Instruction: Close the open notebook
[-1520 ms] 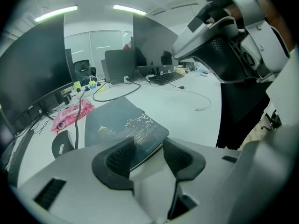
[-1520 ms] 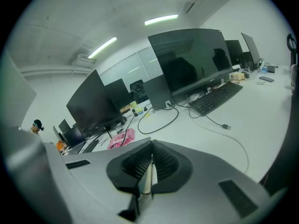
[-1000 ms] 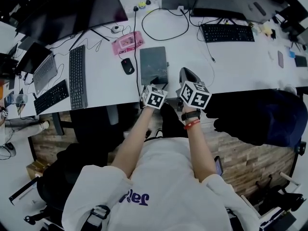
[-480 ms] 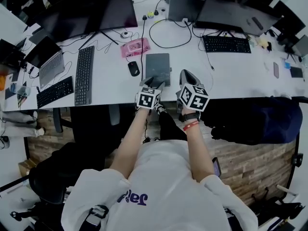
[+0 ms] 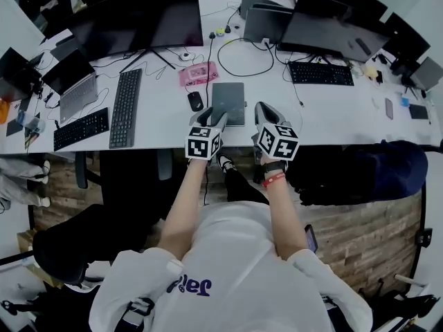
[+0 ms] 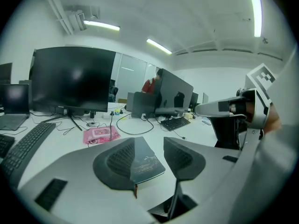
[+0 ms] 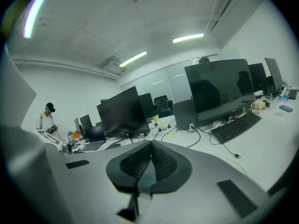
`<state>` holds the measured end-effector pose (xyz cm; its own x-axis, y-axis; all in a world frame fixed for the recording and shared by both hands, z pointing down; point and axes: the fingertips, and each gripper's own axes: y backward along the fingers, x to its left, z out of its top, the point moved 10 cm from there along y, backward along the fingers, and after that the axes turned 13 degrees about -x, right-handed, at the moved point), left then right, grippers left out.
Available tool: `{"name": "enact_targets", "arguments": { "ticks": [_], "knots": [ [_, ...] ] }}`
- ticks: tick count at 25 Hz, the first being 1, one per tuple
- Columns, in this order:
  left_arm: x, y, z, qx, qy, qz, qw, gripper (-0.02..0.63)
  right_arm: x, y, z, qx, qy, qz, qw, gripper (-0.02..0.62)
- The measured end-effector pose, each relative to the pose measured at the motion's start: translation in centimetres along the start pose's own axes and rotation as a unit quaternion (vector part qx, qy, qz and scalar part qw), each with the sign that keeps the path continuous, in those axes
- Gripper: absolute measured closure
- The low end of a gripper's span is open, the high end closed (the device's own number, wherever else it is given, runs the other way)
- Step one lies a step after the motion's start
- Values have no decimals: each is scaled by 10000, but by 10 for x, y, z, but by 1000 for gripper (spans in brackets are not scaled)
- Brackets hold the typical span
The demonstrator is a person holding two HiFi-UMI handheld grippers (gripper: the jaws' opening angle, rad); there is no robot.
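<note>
the left claw (image 6: 150, 149) hangs above the near edge of the white desk (image 5: 159, 126), its jaws standing apart after closing in a little just now, with nothing pressed between them; the dark notebook (image 5: 228, 102) only shows through the gap, lying farther off. the right claw (image 7: 150, 146), at three o'clock of the left, has its pads together at the tips and holds nothing. from the left claw the notebook lies at twelve o'clock, flat on the desk with its cover facing up, so it looks already closed. it seems thin and light, with a stiff, smooth cover that would likely slide on the bare top if pushed; a cover like this is best lifted at the free long edge, away from the spine, though i cannot tell which side that is. a black mouse (image 5: 194, 101) sits at nine o'clock of the notebook, a pink case (image 5: 199, 73) at eleven o'clock, and a big dark monitor (image 5: 138, 23) stands beyond.
</note>
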<state>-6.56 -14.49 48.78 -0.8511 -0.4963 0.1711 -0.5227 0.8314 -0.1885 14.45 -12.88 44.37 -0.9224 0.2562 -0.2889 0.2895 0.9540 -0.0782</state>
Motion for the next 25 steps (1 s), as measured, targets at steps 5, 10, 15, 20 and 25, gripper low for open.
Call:
{"name": "enact_targets", "arguments": {
  "ticks": [5, 10, 15, 20, 25],
  "knots": [
    [-2, 29, 13, -337, 100, 52, 9994, 424, 16, 19, 9, -155, 311, 95, 9994, 581],
    [-5, 54, 35, -793, -61, 118, 9968, 472, 28, 36, 13, -250, 400, 114, 9988, 581],
    [-13, 75, 53, -1179, -189, 138, 9928, 506, 38, 52, 13, -368, 478, 154, 9981, 581],
    [-17, 90, 63, -1369, -301, 214, 9899, 556, 45, 64, 19, -601, 541, 101, 9967, 581],
    [-14, 95, 58, -1453, -245, 278, 9887, 582, 45, 71, 19, -695, 536, 55, 9961, 581]
  ]
}}
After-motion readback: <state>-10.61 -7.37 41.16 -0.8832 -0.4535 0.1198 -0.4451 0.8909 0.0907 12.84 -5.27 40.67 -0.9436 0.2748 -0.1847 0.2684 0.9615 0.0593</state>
